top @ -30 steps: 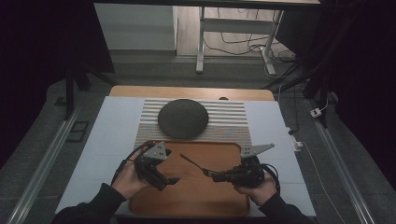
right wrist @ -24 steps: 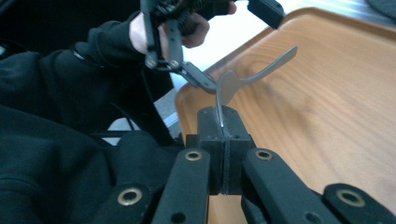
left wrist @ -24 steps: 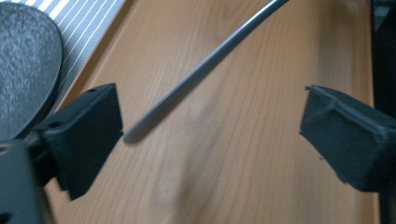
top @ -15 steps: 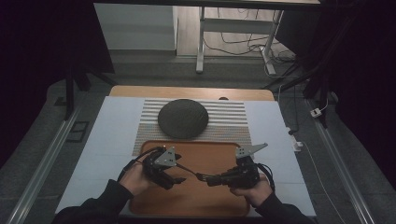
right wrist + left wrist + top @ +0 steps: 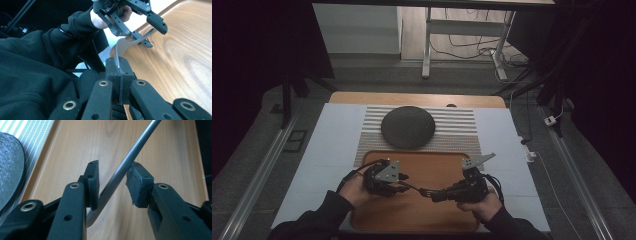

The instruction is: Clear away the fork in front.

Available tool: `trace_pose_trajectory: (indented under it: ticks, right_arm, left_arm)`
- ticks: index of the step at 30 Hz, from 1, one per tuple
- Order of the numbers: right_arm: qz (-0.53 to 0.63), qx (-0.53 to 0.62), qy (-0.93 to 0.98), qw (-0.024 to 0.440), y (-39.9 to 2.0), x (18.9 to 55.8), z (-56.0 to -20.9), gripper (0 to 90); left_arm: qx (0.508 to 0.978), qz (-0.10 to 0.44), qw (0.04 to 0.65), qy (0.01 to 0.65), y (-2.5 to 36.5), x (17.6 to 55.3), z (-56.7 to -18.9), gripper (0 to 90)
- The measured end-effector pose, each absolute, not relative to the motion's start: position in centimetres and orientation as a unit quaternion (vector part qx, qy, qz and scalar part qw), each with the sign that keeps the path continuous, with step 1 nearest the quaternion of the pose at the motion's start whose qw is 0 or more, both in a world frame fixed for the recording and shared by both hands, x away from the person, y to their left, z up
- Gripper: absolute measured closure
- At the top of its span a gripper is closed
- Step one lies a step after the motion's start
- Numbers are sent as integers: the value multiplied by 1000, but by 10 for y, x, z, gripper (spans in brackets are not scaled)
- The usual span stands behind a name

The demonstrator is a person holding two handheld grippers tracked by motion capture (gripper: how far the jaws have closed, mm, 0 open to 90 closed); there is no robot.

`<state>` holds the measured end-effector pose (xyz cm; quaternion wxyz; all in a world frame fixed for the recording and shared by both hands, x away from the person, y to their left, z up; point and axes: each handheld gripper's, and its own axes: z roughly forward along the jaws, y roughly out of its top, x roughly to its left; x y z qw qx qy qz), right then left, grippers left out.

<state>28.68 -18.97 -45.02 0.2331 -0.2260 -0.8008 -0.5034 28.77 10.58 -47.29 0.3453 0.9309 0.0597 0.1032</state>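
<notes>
Since the earlier frame, the left tongs [image 5: 112,182] have been closing around the metal rod [image 5: 125,167], apparently not yet pinching; right tongs [image 5: 120,75] clamp its other end above the tray [image 5: 432,165].

the high view is dim; its corners and both sides sink into near black, and only the white table [image 5: 327,145] and the floor strip behind it catch a cool, flat light from above. shadows there are soft and weak. the left gripper view is bright and evenly lit: the wooden tray [image 5: 160,150] glows warm, a pale sheen runs along the metal rod [image 5: 125,166], and the near black arms look slightly soft. the right gripper view is sharp near its pads, the dark sleeve [image 5: 30,75] loses detail, and the far white edge is washed out.
</notes>
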Motion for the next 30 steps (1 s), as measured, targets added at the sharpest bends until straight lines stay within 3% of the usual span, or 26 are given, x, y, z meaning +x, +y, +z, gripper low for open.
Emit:
trace_pose_trajectory:
  ticks: [6, 15, 20, 24, 30]
  right_arm:
    - [-492, -207, -815, 225, -188, 286, -448, 892]
    - [-462, -129, -858, 185, -181, 279, -441, 891]
    - [-444, -93, -875, 167, -178, 275, -440, 889]
    - [-433, -83, -889, 125, -179, 273, -440, 806]
    - [-443, -97, -888, 81, -183, 276, -437, 702]
  left_arm:
    - [939, 62, 338, 33, 109, 293, -470, 635]
    - [955, -32, 293, -33, 103, 307, -460, 735]
    - [960, -45, 268, -66, 96, 306, -460, 775]
    - [962, -46, 247, -109, 93, 297, -461, 850]
    - [964, -42, 252, -80, 94, 293, -458, 867]
